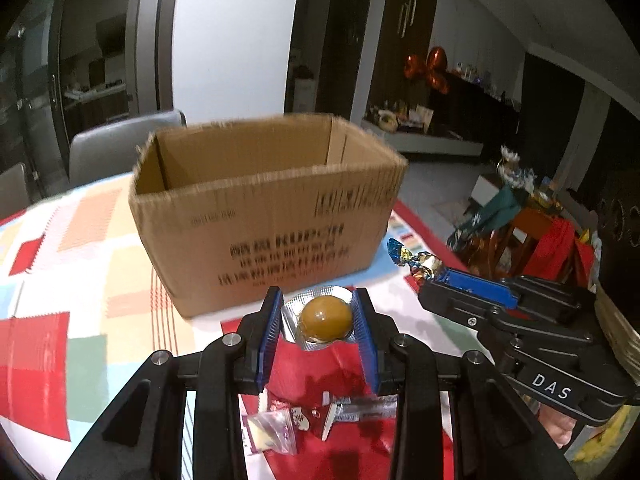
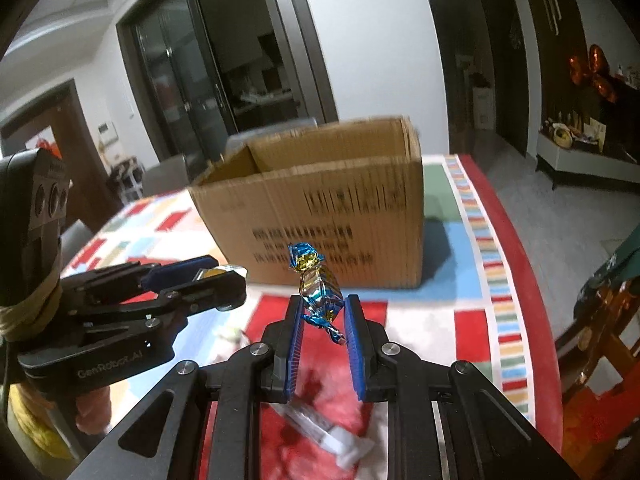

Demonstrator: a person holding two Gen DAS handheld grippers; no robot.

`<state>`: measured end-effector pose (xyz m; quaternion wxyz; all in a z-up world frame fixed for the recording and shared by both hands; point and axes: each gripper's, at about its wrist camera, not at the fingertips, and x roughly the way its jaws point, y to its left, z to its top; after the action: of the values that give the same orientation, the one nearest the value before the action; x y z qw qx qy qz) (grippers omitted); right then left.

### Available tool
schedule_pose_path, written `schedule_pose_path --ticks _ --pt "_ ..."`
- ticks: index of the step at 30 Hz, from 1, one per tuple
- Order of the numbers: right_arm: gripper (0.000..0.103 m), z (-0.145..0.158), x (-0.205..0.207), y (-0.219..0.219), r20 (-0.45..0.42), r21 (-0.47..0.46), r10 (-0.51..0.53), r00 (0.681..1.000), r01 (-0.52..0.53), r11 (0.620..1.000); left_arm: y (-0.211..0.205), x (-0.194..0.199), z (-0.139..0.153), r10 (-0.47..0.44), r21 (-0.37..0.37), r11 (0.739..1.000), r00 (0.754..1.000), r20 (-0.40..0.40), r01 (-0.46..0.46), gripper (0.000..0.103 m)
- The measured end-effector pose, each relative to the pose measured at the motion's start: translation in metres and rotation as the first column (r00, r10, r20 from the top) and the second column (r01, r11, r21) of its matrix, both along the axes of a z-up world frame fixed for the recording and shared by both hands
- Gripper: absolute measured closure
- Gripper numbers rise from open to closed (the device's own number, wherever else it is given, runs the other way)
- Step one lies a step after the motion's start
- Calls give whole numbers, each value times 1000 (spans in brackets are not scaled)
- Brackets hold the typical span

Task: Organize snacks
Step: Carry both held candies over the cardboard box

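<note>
An open cardboard box (image 1: 264,204) stands on the patchwork tablecloth, also in the right wrist view as the box (image 2: 320,196). My left gripper (image 1: 317,312) is shut on a silver foil blister holding a round amber sweet (image 1: 326,317), held above the table in front of the box. My right gripper (image 2: 323,312) is shut on a blue, gold and silver twist-wrapped candy (image 2: 318,284) that sticks up between the pads. From the left wrist view the right gripper (image 1: 434,274) hangs to the right with its candy (image 1: 412,260). The left gripper (image 2: 220,276) shows at the left.
Several small wrapped snacks (image 1: 276,424) lie on the red patch of cloth below my left gripper, and a clear packet (image 2: 332,436) lies under the right one. Grey chairs (image 1: 116,144) stand behind the table. The table's red edge (image 2: 516,256) runs along the right.
</note>
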<state>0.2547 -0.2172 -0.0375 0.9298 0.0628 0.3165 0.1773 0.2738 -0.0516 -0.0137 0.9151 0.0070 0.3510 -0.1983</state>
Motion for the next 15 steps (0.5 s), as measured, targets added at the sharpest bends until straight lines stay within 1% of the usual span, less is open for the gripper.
schedule_pose_path --ticks 10,15 --pt "81 39 7 6 111 68 -9 994 2 998 12 1 41 29 -37 999 995 93 -25 68" --pt "81 58 13 10 164 86 -13 986 -1 996 19 4 61 49 -57 998 990 133 -42 68"
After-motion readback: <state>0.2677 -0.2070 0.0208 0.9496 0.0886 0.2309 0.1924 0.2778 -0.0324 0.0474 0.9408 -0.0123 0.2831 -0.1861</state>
